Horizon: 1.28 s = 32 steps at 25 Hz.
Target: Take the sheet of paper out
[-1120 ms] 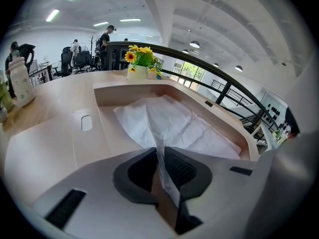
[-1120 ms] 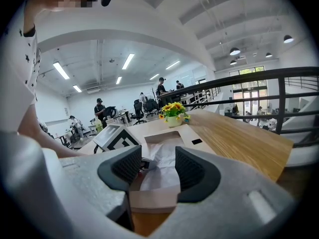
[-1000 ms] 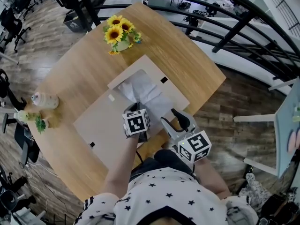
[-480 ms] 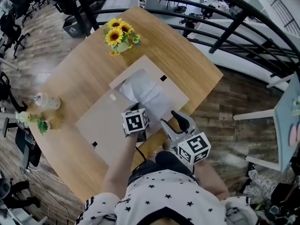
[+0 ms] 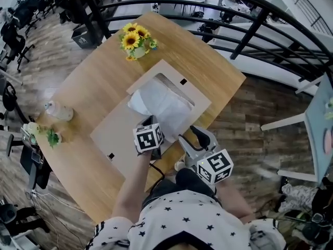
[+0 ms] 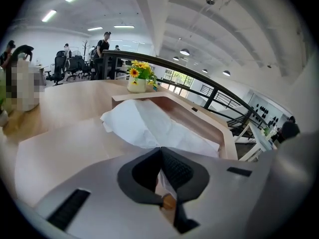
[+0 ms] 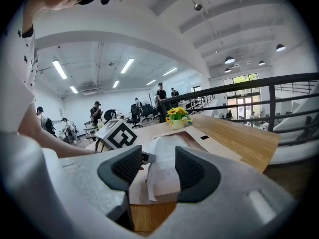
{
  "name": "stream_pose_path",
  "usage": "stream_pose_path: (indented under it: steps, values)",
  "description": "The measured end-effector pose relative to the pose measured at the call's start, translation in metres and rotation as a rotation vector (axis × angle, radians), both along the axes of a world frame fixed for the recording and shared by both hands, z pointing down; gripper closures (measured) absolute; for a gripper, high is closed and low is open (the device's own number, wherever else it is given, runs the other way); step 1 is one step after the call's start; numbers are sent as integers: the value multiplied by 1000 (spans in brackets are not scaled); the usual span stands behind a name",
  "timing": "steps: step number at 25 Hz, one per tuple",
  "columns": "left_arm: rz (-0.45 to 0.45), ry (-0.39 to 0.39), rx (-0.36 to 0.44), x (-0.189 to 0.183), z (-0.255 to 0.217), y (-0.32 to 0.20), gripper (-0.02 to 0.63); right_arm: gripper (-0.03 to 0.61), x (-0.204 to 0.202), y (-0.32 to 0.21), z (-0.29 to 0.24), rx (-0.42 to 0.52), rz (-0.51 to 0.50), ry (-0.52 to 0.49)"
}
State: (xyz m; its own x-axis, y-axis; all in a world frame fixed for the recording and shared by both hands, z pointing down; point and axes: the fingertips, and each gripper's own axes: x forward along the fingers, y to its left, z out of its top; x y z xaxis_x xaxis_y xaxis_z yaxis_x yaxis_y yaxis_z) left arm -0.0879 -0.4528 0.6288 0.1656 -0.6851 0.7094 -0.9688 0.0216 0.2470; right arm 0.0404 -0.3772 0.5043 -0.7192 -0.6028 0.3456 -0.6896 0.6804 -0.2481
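- Paper (image 5: 164, 105), white and creased, is seen in the head view lying over a flat beige case (image 5: 117, 134) on a wooden table (image 5: 88, 90). Its near edge is pinched by the left gripper (image 5: 148, 122), while the right gripper (image 5: 193, 138) is held apart from it at the table's near edge.
- In the left gripper view, the ribbed black jaws are closed on the thin paper (image 6: 147, 126), which is spread, rumpled, across the case's brown recess.
- In the right gripper view, the jaws are spread wide with nothing clasped, and the paper (image 7: 164, 166) is seen beyond them.
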Motion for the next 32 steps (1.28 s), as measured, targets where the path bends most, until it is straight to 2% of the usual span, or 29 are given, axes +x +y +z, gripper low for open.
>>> stream_pose_path:
  steps: [12, 19, 27, 32]
  values:
    - [0, 1, 60, -24, -22, 55, 609, 382, -7, 53, -10, 45, 51, 3]
    - [-11, 25, 115, -40, -39, 111, 608, 383, -12, 101, -17, 93, 97, 15]
    - [-6, 59, 171, -50, -63, 164, 609, 419, -22, 146, -29, 135, 126, 42]
    - [6, 83, 213, -54, -80, 196, 609, 466, -25, 173, -36, 161, 144, 52]
